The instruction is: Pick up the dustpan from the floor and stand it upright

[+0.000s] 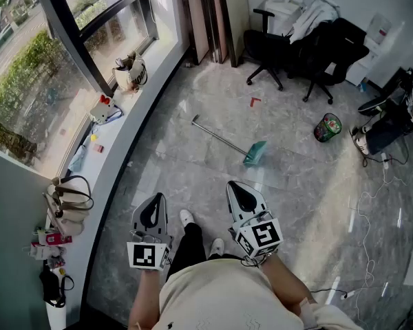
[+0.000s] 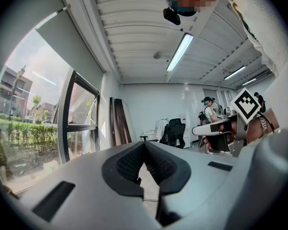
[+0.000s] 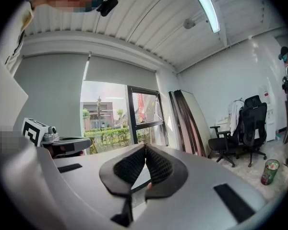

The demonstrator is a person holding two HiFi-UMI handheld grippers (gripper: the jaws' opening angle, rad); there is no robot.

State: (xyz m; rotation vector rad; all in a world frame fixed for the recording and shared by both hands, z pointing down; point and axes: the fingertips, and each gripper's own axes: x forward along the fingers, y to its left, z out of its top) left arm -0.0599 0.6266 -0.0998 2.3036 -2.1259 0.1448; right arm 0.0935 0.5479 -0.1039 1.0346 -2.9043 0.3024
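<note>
The grey marbled tile floor [image 1: 193,163] fills most of your head view, bounded on the left by the curved white windowsill [image 1: 134,126] and at the far edge by a cluster of black office chairs [image 1: 330,53]. The long-handled dustpan with a teal pan and a thin metal stick [image 1: 255,153] lies flat in the middle of that floor, well ahead of your feet, with its handle pointing toward the window side and its pan toward the small green patterned bin [image 1: 327,126]. I'd say you are at the very start, the approach: nothing is picked up yet. Your left gripper [image 1: 157,201] and right gripper [image 1: 237,190] hang near your waist, well apart from the dustpan. Each one's own view shows its ribbed black pads pressed together at the tips with nothing between them. The next move likely calls for stepping forward, bending down and spreading one pair of jaws to take the thin handle. From here you cannot tell which way the pan's mouth faces, and neither gripper view shows the dustpan. A seated person [image 1: 399,115] is cut off by the right edge.
</note>
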